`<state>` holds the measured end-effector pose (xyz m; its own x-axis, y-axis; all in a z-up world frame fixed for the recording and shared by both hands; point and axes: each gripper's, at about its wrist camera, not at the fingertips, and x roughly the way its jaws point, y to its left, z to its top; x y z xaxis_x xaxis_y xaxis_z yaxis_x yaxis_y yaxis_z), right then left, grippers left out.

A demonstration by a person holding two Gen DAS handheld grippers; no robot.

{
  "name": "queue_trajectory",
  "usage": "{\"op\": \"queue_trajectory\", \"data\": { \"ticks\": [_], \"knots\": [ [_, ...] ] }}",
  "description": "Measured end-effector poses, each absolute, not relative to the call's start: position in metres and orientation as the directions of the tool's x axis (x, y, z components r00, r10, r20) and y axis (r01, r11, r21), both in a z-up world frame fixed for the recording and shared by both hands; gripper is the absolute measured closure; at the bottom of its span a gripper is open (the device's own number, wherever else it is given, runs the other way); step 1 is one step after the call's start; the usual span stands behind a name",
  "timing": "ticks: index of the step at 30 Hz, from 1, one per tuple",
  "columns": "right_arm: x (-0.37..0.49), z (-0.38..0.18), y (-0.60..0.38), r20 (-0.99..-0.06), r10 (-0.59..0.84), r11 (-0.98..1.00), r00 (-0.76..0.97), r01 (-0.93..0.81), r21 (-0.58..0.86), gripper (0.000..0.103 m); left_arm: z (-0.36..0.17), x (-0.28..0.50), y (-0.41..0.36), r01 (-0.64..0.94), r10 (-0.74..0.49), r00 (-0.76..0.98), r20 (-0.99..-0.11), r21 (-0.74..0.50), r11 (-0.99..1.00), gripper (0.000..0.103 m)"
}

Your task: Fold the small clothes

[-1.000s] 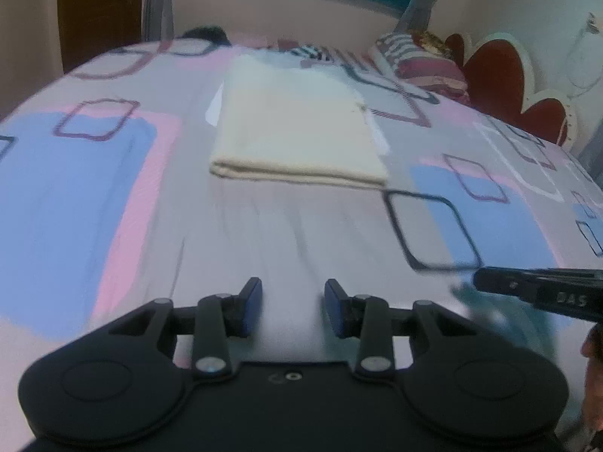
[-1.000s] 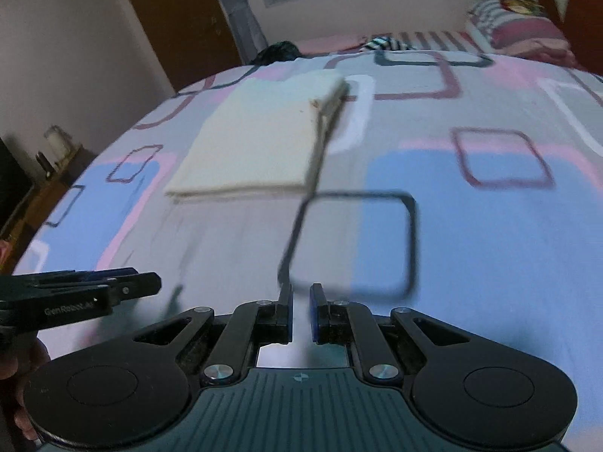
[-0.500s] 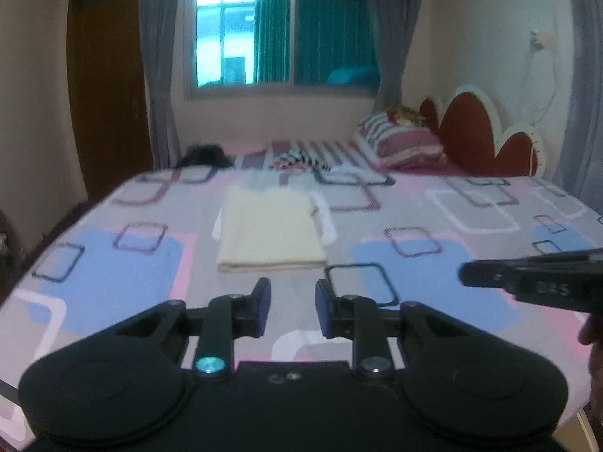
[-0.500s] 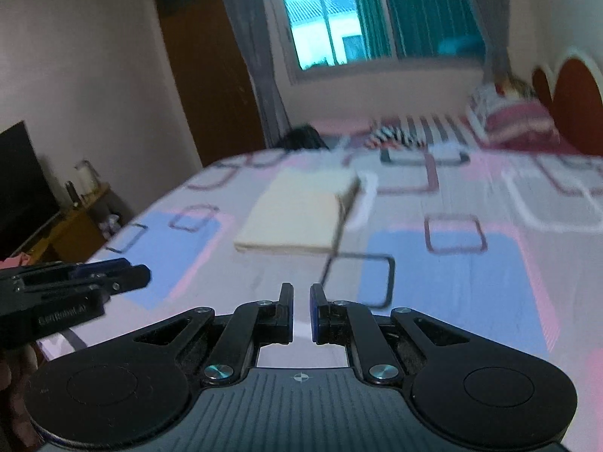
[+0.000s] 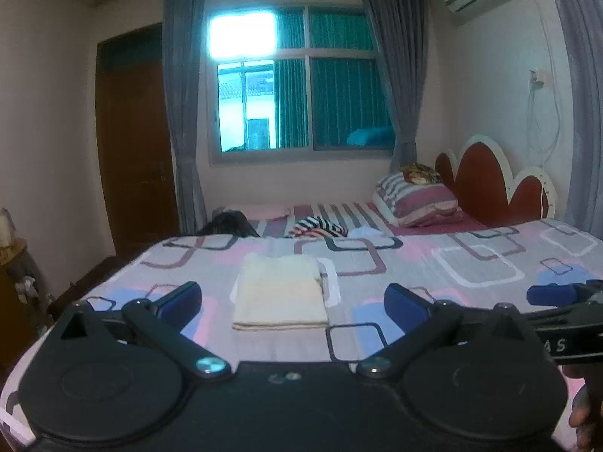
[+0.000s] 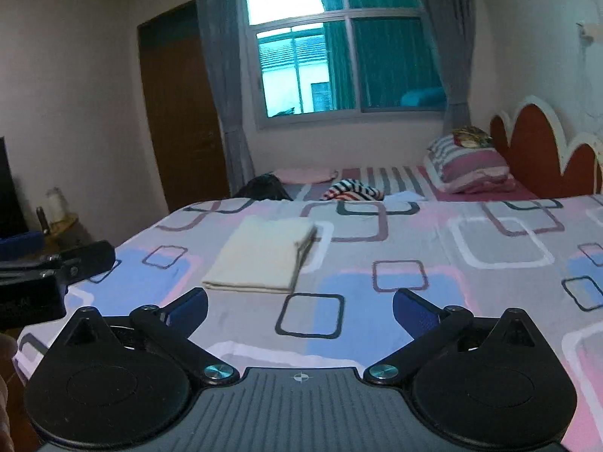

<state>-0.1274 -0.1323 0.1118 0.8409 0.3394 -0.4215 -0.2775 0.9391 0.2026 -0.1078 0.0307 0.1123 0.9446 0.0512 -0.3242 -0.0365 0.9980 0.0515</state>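
The bed [image 5: 490, 263] fills most of both views, and your folded cream cloth [image 5: 280, 297] lies flat on it, ahead of both tools and well apart from them. Its long side runs away from you, toward the window. It sits dead ahead of your left gripper [image 5: 293, 301], left of centre for the right gripper [image 6: 300, 307]. Both sets of jaws are opening, nothing between them.

A home bedroom: a bed [image 5: 471, 263] under a patterned sheet, pillows [image 5: 418, 199] against its scalloped headboard [image 5: 486, 184], a curtained window [image 5: 301, 83] behind the bed, a wooden door [image 5: 135, 150] left of it.
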Motion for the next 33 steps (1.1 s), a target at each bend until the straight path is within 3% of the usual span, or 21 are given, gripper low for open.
{"op": "queue_trajectory", "data": {
  "ticks": [33],
  "knots": [
    [-0.132, 0.127, -0.156, -0.437, 0.323, 0.945, 0.839, -0.267, 0.186, 0.0, 0.105, -0.109, 0.037, -0.073, 0.081, 0.927, -0.366, 0.035, 0.997, 0.001]
  ]
}}
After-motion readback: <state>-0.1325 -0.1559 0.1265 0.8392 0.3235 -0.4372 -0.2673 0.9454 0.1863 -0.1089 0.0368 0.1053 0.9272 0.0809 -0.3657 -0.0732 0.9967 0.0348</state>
